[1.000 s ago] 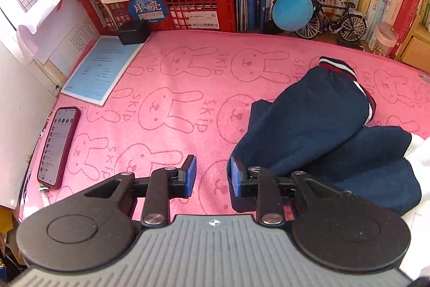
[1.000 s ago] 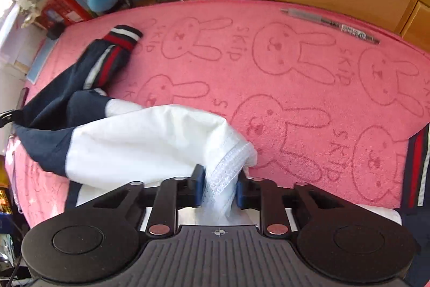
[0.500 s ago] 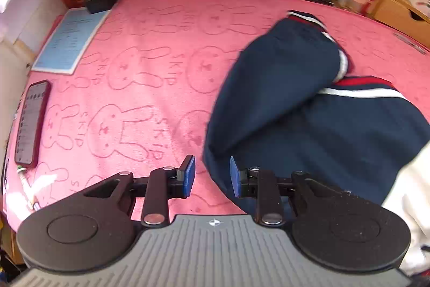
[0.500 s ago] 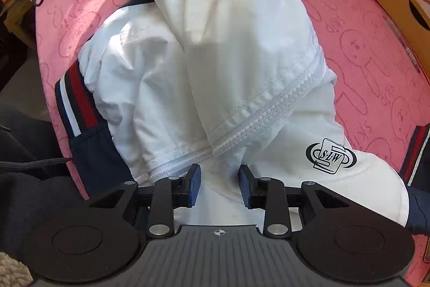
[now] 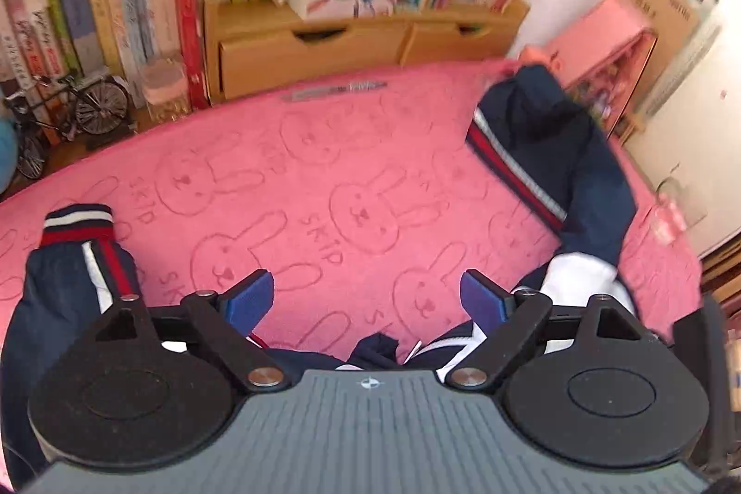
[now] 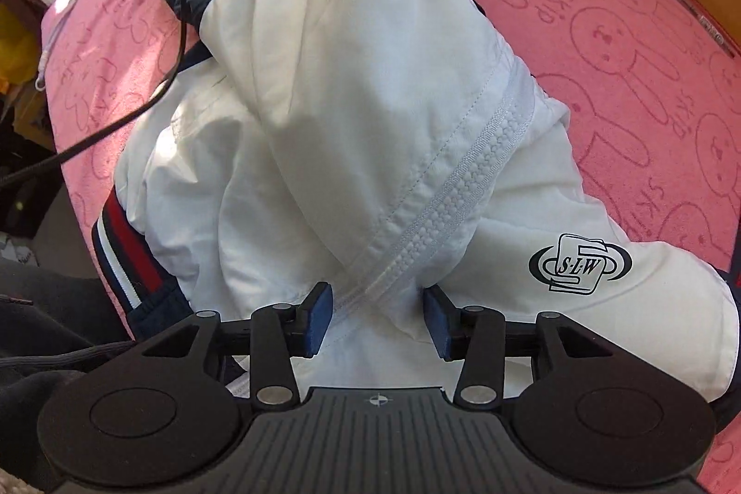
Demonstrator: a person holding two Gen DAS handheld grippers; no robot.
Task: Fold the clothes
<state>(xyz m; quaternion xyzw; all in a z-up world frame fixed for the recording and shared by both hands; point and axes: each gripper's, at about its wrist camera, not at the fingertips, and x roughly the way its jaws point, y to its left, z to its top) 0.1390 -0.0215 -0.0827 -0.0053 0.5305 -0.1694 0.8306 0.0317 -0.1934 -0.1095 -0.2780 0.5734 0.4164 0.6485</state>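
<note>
We have the jacket (image 6: pixel 352 114) heaped on the pink bunny towel (image 5: pixel 352 179) that covers the table; white front panel with the zipper (image 6: pixel 467 188) on top, navy sleeves sprawled to both sides; one striped cuff (image 5: pixel 78 223) lies near-left in the left view, the other sleeve (image 5: pixel 555 160) runs off toward the far right edge. Right claw (image 6: pixel 377 320) is spread, both pads either side of the zipper fold, gripping nothing; left claw (image 5: pixel 366 299) is spread wide over bare towel, empty.

Our read: the step is flattening and squaring the body before any fold; nothing is folded neatly yet. To do it well we pinch the zipper edge low, near the hem, not a thick bunch; we take a single layer so the panel pulls flat; left claw should go for the left cuff and draw that sleeve across the body. Watch the black cable (image 6: pixel 180 3) draped over the collar; it may snag. A pen (image 5: pixel 335 91) lies at the far edge, well apart.
</note>
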